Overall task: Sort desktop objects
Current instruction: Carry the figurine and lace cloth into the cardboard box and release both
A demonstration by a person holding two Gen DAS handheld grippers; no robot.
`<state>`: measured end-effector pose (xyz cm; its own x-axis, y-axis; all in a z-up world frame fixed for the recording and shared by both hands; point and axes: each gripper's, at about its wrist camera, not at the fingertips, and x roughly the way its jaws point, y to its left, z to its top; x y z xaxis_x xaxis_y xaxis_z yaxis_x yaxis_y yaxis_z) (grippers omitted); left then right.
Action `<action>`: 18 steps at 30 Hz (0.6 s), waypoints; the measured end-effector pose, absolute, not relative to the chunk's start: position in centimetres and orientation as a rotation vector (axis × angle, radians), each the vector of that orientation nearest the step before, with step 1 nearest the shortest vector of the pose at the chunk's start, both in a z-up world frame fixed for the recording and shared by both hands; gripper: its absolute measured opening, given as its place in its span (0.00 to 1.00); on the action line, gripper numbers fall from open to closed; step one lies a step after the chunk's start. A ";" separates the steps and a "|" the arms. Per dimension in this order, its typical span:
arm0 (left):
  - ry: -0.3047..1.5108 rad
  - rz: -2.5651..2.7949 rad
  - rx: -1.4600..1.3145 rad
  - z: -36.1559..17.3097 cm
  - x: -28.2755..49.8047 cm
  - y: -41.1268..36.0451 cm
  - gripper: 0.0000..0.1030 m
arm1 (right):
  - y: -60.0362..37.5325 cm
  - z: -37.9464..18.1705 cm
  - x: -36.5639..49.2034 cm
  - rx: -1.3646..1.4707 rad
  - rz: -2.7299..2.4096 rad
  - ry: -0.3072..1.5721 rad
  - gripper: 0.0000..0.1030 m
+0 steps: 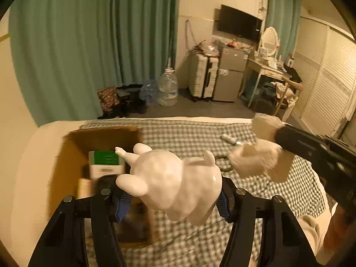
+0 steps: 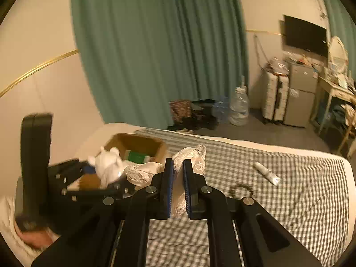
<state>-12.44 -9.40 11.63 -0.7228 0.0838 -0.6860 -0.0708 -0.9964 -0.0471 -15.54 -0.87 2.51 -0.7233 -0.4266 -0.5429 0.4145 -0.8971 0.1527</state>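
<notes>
White figurine point(image 1: 171, 184) clenched in left claw point(image 1: 171, 200) sits just right of cardboard box point(image 1: 75, 146), nearer it than right claw point(image 2: 178, 187) gripping lace cloth point(image 2: 191, 155).

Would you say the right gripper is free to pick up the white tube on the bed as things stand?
Probably not yet. The right gripper is shut on a lace cloth, so it would have to drop that first. The tube itself lies uncovered on the checked blanket.

Bare checked blanket point(image 2: 300, 200) beyond tube point(image 2: 267, 173)
</notes>
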 end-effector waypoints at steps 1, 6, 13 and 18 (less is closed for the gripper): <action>-0.018 2.862 -1.130 12.0 -12.1 -10.8 0.61 | -1.7 2.6 -15.2 0.811 -2.547 -0.021 0.08; -0.003 2.914 -1.155 10.6 -11.1 -16.4 0.61 | -7.6 0.7 -16.0 0.867 -2.456 -0.012 0.08; -0.063 2.874 -1.249 3.5 -12.9 -21.8 0.61 | -14.7 -4.3 -19.4 0.998 -2.385 -0.017 0.08; -0.125 2.802 -1.310 -1.0 -14.6 -23.8 0.61 | -17.6 -7.7 -23.4 1.100 -2.371 -0.046 0.08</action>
<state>-14.61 -23.82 -0.99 -0.6407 0.0758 -0.7640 -0.0077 -0.9957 -0.0923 -23.38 -17.57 -7.71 -0.5338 -0.4704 -0.7027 0.4430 -0.8634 0.2414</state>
